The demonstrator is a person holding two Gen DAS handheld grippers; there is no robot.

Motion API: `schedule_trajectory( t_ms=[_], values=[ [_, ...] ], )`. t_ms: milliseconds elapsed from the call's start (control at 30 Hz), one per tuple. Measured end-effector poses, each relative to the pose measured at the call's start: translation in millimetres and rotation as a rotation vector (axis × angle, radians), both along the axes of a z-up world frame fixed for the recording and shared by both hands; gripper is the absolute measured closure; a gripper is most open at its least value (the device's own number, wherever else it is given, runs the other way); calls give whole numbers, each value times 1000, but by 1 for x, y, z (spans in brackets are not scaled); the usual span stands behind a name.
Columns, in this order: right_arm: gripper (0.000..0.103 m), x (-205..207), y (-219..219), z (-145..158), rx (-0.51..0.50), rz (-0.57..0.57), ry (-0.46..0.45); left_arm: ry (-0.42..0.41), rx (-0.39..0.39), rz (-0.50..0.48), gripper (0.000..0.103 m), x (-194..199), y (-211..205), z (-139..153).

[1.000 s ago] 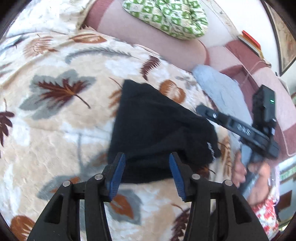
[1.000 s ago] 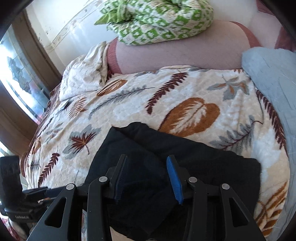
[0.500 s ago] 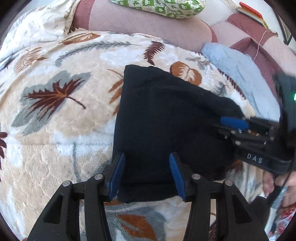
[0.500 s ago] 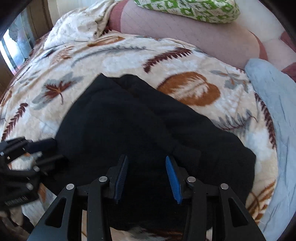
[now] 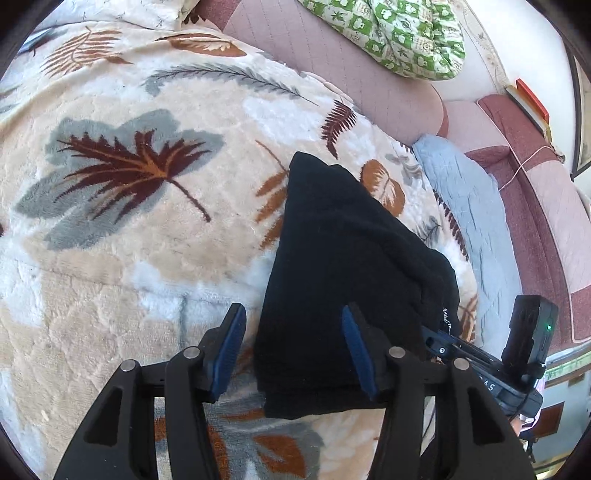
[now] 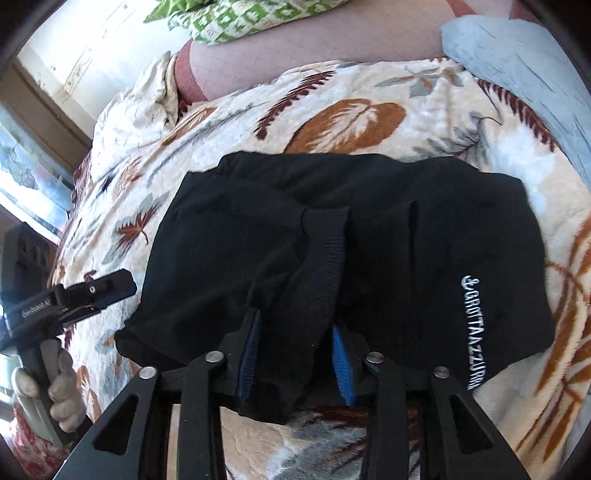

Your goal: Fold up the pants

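Observation:
Black pants (image 5: 343, 258) lie folded on a leaf-patterned blanket (image 5: 129, 240); white lettering shows on them in the right wrist view. My left gripper (image 5: 293, 352) hangs over their near left corner with its jaws opening. The left pad (image 5: 229, 350) is over bare blanket and the right pad (image 5: 356, 354) over the cloth. My right gripper (image 6: 295, 354) is closing on a raised fold of the pants (image 6: 303, 280) near a ribbed hem, and both blue pads touch the cloth. The left gripper (image 6: 107, 290) also shows at that view's left edge, held by a hand (image 6: 59, 387).
A green patterned pillow (image 5: 388, 33) rests on the pink cushion (image 5: 332, 74) behind the blanket. A grey-blue cloth (image 5: 476, 229) lies along the blanket's right side. A window (image 6: 26, 177) stands at the left of the right wrist view.
Both grippers have come down closer to the pants. The right jaws have narrowed onto a fold of the cloth. The left gripper has shifted toward the pants' left edge.

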State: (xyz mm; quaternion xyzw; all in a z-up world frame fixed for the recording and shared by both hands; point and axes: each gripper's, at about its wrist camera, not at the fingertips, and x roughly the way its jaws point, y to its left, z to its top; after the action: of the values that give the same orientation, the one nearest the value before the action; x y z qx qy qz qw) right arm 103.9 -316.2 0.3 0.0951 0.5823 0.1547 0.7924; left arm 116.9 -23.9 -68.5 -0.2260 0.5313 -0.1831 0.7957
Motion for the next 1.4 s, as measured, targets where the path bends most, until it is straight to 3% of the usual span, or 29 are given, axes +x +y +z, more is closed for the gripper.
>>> schedule_trajectory(
  t_ms=[67,200,267,300,333,467,567,700,800,900,1000,1100,1167,1200,1267,1400],
  values=[
    [86,-1,4,6,-32,28,-3,-3,5,-4,50,0,0,1],
    [84,-1,-2,18,-169,47,-21,-29,33,-11,50,-3,-1,5],
    [63,0,-6,16,-233,38,-6,-35,41,-14,50,-5,-1,6],
    [40,0,-9,16,-273,18,-10,-35,41,-15,50,-5,0,6],
    [35,-1,-11,19,-302,3,-22,-36,42,-15,50,-7,1,6],
    [35,2,-14,47,-264,-34,-102,-46,52,-9,50,-11,5,7],
    [37,18,9,68,-192,35,-158,-47,42,-2,50,-14,7,5],
    [47,50,59,69,-129,155,-166,-27,7,-11,50,-12,1,-2],
    [60,89,96,52,-101,200,-97,-30,2,-37,51,-10,-7,-5],
    [61,128,128,30,-90,214,-1,-6,-40,-45,51,-8,-11,-12],
    [61,145,158,12,-139,244,66,-6,-46,-45,51,-8,-14,-17],
    [61,154,183,-17,-282,301,112,-25,-30,-58,51,-9,-21,-16],
    [75,152,189,-34,-348,327,153,-43,-9,-87,65,-10,-28,-16],
    [83,150,190,-38,-348,334,161,-43,1,-99,84,-10,-30,-17],
    [90,146,192,-34,-345,337,138,-43,-3,-91,89,-10,-27,-18],
    [92,142,195,-22,-326,319,116,-12,-68,-53,92,-11,-11,-17]
  ],
)
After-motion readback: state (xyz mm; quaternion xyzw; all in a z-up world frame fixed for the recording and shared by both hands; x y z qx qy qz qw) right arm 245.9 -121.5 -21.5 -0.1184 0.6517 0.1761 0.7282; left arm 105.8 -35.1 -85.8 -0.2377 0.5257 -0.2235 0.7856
